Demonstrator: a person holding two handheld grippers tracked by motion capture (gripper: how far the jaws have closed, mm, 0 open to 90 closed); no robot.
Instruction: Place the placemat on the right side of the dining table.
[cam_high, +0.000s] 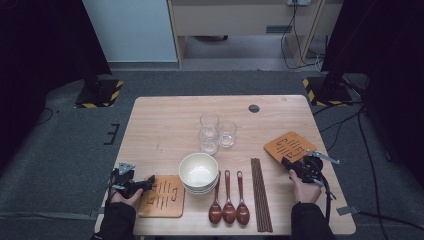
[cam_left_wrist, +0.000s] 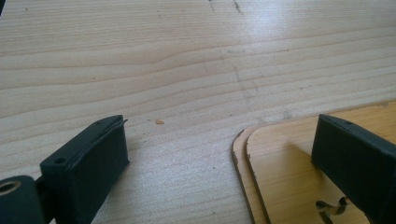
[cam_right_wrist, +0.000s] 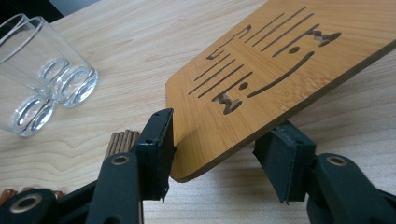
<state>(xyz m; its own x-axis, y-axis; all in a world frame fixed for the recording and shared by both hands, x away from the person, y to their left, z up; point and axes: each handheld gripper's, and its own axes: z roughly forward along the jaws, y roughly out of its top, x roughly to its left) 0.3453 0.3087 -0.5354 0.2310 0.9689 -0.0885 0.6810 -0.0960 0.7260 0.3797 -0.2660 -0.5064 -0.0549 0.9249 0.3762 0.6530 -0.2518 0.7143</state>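
Right gripper view shows the right gripper (cam_right_wrist: 215, 154) with jaws apart around the near corner of a slotted wooden coaster (cam_right_wrist: 280, 70); contact seems loosened. Bare table (cam_high: 165, 125) lies beyond. Left gripper (cam_left_wrist: 224, 172) gapes over another coaster's (cam_left_wrist: 289, 177) edge.

Setting: lab or test room, not a home. Wooden desk (cam_high: 165, 120) stands alone on grey carpet (cam_high: 60, 150). Black stands with yellow-black hazard-striped bases (cam_high: 100, 94) flank it at both far corners. Dark curtains (cam_high: 40, 45) on either side. Loose cables (cam_high: 300, 47) trail on the floor near office-style cabinets (cam_high: 240, 20) behind. Tableware on the desk is laid out in neat rows.
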